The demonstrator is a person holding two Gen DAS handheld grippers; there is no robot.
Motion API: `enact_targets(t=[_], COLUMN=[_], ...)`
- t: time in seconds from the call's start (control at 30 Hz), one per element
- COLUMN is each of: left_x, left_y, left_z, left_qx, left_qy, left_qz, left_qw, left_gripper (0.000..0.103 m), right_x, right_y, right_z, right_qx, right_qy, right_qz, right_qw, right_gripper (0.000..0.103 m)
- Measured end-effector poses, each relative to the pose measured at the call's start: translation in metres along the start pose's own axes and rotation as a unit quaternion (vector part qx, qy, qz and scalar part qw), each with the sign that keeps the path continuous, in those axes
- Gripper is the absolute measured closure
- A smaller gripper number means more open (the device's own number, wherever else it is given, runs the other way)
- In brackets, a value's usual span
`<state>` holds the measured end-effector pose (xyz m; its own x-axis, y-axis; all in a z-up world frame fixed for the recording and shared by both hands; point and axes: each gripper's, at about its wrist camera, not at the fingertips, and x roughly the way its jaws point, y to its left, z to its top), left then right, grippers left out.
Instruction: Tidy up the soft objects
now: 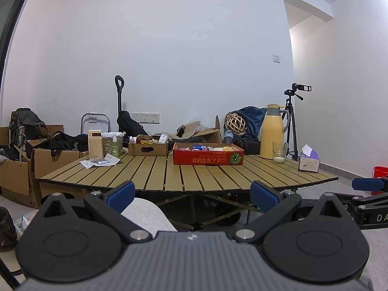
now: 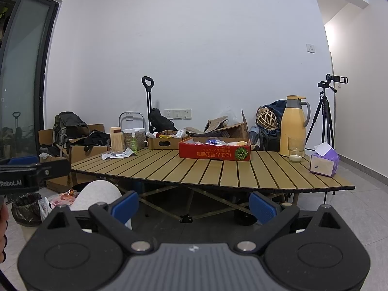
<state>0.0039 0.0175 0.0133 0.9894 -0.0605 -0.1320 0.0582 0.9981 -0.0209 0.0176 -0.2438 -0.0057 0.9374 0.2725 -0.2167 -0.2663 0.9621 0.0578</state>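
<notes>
Both tools held low, short of the surface, holding nothing

My left tool [image 1: 191, 195] and right tool [image 2: 194, 203] have their blue pads spread apart, above a knee in grey cloth [image 1: 148, 215]. Ahead, the slatted surface [image 2: 218, 172] carries a red box [image 2: 214, 150] of small soft things, well apart from a purple tissue pack [image 2: 324, 162] and yellow jug [image 2: 292, 126]

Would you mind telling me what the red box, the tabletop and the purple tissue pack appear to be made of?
Red box: printed cardboard, matte, going by its folded edges and the brown inner wall.
Tabletop: narrow tan slats with dark gaps between them; could be wood or coated metal.
Purple tissue pack: thin, soft plastic wrap, slightly glossy and crinkled, with a white tissue poking out.
</notes>
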Motion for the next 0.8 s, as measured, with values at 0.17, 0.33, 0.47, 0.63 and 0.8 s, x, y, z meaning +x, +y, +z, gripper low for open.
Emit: enact_targets(t=[0.17, 0.33, 0.47, 0.63, 0.8], left_x=[-0.0003, -0.0003, -0.0002, 0.0013, 0.0014], left_y=[-0.0003, -0.0003, 0.0026, 0.0038, 0.0034], left_z=[0.0003, 0.0002, -0.0002, 0.0004, 0.0000], left_qx=[0.000, 0.001, 0.003, 0.005, 0.005], left_qy=[-0.001, -0.002, -0.005, -0.007, -0.007], left_qz=[0.000, 0.001, 0.002, 0.000, 0.000], left_qw=[1.0000, 1.0000, 1.0000, 1.0000, 1.0000], left_gripper=[0.000, 0.000, 0.000, 0.000, 0.000], right_x=[-0.0003, -0.0002, -0.0003, -0.0001, 0.0000], right_y=[-0.0011, -0.0015, -0.0012, -0.0006, -0.0004], right_z=[0.0001, -0.0001, -0.0006, -0.0003, -0.0006], right_qx=[0.001, -0.001, -0.001, -0.001, -0.001], right_qy=[0.000, 0.000, 0.000, 0.000, 0.000], right_qz=[-0.001, -0.002, -0.002, -0.002, -0.001], right_qw=[1.000, 1.000, 1.000, 1.000, 1.000], right_gripper=[0.005, 0.005, 0.004, 0.003, 0.003])
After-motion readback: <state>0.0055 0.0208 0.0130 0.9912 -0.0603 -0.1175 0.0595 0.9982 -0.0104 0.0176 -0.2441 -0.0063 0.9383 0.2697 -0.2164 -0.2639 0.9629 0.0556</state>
